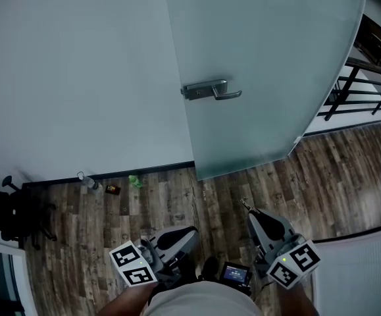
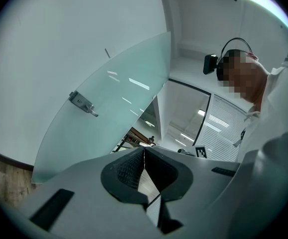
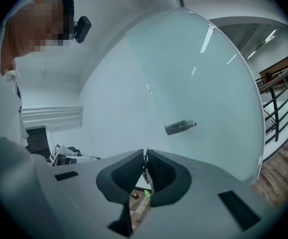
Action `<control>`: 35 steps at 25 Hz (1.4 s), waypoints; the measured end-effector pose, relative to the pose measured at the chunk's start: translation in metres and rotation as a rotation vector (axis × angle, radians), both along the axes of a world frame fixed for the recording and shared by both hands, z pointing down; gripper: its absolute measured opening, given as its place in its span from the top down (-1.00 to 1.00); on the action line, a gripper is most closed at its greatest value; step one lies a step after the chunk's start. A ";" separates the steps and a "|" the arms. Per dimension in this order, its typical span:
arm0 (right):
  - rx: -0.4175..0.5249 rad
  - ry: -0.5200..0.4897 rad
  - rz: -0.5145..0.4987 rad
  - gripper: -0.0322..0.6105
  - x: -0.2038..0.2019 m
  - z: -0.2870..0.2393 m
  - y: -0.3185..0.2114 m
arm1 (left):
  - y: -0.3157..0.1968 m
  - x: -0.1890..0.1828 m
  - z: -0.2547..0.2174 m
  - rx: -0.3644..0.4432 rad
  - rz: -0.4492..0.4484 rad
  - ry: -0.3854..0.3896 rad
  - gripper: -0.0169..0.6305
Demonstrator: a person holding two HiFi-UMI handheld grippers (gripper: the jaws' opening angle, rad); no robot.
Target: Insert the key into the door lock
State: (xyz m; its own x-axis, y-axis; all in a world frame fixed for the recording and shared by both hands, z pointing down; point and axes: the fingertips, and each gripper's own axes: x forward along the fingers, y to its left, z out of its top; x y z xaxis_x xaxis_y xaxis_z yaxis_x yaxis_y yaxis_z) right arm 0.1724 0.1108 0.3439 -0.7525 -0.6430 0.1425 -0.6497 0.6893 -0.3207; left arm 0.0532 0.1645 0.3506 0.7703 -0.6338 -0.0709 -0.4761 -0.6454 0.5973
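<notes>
**Key gripped and ready, well short of the door**

The right gripper [image 3: 145,156] has its jaws pinched onto a thin metal key [image 3: 144,166]. The blade sticks out past the tips toward the frosted glass door [image 1: 262,58], probably so it can be pushed straight in. The left gripper [image 2: 144,151] has its pads pressed together with nothing between them. It is held low and near, on the left, and looks to be waiting as a spare.

Both grippers hang over the wooden floor [image 1: 177,203], well apart from the lever handle [image 1: 210,91], which is farther off and above them. The keyhole should be near the handle's plate, but I cannot make it out. The next move is probably a long reach forward.
</notes>
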 end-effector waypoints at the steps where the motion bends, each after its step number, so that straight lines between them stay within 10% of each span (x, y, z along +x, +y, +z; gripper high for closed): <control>1: 0.000 0.002 -0.001 0.79 -0.001 0.000 -0.004 | -0.005 -0.001 0.000 -0.001 -0.001 0.001 0.90; 35: -0.022 0.060 0.183 0.79 -0.134 0.000 -0.213 | -0.254 -0.149 -0.001 0.007 0.130 -0.030 0.90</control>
State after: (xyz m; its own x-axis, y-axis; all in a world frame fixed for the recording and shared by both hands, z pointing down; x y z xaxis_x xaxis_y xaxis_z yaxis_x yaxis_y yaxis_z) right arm 0.0389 -0.1024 0.3434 -0.6130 -0.7646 0.1991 -0.7820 0.5510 -0.2914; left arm -0.0958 -0.0891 0.3499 0.8478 -0.5278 -0.0505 -0.4057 -0.7070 0.5793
